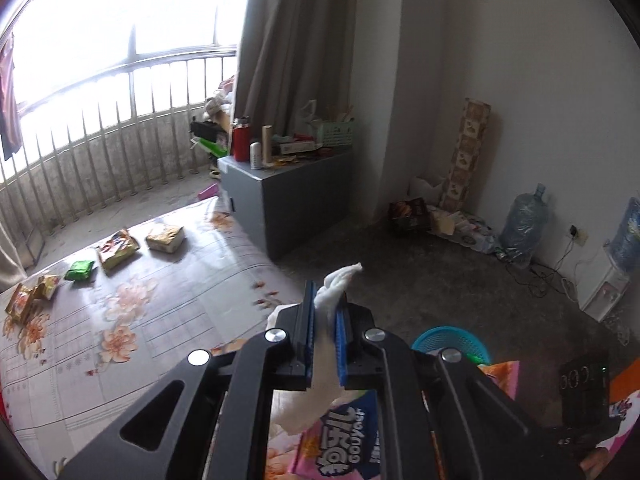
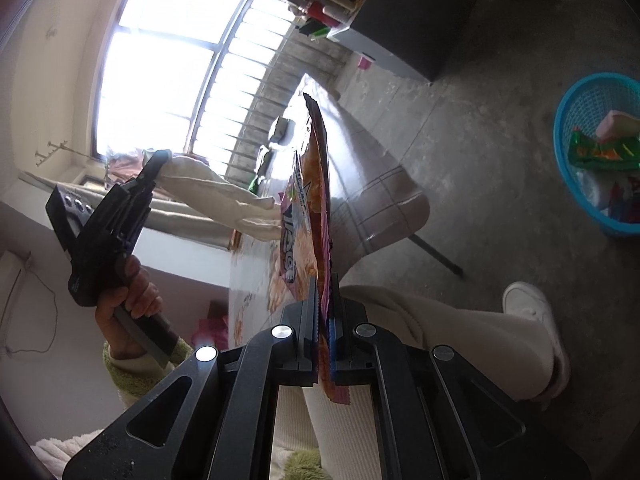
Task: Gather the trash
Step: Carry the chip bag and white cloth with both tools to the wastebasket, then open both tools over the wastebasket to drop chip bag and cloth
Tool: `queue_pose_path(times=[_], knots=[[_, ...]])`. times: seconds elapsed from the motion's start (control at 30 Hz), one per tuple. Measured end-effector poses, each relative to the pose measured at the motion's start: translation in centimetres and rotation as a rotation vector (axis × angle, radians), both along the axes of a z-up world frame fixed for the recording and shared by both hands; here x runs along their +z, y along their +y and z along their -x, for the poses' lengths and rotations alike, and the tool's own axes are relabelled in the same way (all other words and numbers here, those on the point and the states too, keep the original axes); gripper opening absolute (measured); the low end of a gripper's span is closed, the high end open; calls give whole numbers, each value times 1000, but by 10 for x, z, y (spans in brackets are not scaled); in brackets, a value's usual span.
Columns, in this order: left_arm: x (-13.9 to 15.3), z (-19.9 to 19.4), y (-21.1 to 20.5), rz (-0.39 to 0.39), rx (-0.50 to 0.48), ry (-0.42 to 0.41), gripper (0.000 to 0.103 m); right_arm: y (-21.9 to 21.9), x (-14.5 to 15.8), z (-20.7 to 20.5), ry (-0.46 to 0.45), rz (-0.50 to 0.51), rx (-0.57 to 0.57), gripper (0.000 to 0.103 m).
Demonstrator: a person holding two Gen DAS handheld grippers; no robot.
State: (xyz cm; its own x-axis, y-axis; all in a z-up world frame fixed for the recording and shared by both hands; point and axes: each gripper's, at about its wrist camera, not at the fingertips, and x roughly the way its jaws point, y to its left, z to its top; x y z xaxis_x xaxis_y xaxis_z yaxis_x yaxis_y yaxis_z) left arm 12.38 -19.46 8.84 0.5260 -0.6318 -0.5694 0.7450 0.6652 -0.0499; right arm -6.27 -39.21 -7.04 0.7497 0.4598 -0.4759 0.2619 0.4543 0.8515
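Observation:
My left gripper (image 1: 326, 300) is shut on a crumpled white tissue (image 1: 338, 280) that sticks out past its blue pads. In the right wrist view a hand holds that left gripper (image 2: 162, 156) raised, and the tissue (image 2: 216, 196) trails down from it. My right gripper (image 2: 326, 292) is shut on the edge of a pink and orange snack packet (image 2: 310, 200), which stands edge-on. The same packet (image 1: 340, 444) shows under the left gripper. A blue basket (image 2: 560, 128) on the floor to the right holds several wrappers. More snack packets (image 1: 120, 248) and a green wrapper (image 1: 80, 270) lie on the floral table cover (image 1: 120, 340).
A grey cabinet (image 1: 280, 200) with bottles and clutter stands past the table. Water jugs (image 1: 524, 224), boxes and cables lie along the far wall. The blue basket (image 1: 452, 340) sits just right of the table. The person's leg and white shoe (image 2: 532, 320) are beside my right gripper.

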Motion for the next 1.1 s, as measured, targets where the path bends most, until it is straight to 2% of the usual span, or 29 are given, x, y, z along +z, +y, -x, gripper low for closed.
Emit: queue_pose_path(times=[0.2, 0.37, 0.47, 0.6, 0.7, 0.77, 0.83, 0.93, 1.1], knots=[[0, 39, -76, 31, -162, 36, 8, -52, -4, 23, -12, -18, -144, 2], [-1, 67, -136, 38, -269, 27, 8, -105, -17, 48, 6, -29, -282, 2], [-6, 74, -160, 39, -305, 36, 8, -140, -39, 60, 41, -61, -371, 2], [-19, 71, -181, 26, -326, 71, 8, -180, -93, 65, 141, -126, -468, 4], [-33, 70, -193, 10, -330, 115, 8, -206, -148, 63, 283, -170, -530, 14], [-43, 67, -200, -4, -331, 151, 8, -212, -178, 66, 399, -180, -538, 36], [-52, 66, -208, -17, -330, 178, 8, -215, -197, 71, 495, -166, -564, 41], [-64, 67, -219, -30, -332, 202, 8, -211, -198, 85, 480, -171, -592, 54], [-82, 70, -245, -29, -347, 268, 8, -203, -180, 120, 442, -131, -641, 57]])
